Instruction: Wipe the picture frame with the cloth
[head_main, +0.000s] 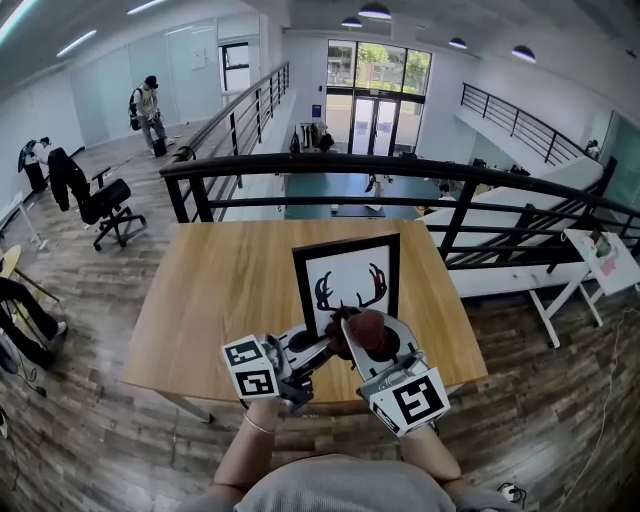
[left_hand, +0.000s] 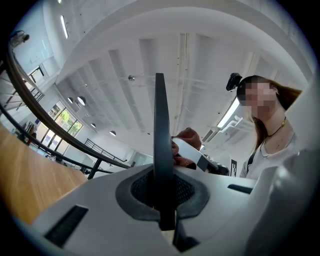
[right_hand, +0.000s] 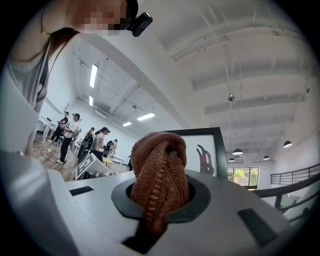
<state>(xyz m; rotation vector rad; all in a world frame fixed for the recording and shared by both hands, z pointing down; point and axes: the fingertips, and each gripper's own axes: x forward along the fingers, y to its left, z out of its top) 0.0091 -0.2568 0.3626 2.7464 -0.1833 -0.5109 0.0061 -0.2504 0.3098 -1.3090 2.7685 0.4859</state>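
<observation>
Left claw (head_main: 305, 352): closed tight on the thin dark edge of the picture frame, holding it up.
Right claw (head_main: 378, 352): clamped on a bunched rust-brown knitted cloth (right_hand: 159, 175), which sticks out past the tips.
Cloth position: just in front of the frame's lower part; contact cannot be told.
Picture frame (head_main: 348, 285): black rim, white print with dark antlers, leaning back over the near edge of the surface.
Surface (head_main: 220, 300): wooden top, otherwise bare.
Railing (head_main: 400, 170): black, beyond the far edge.
Progress: both grips look set; the wiping seems at or near its start, with most of the frame left to do.
</observation>
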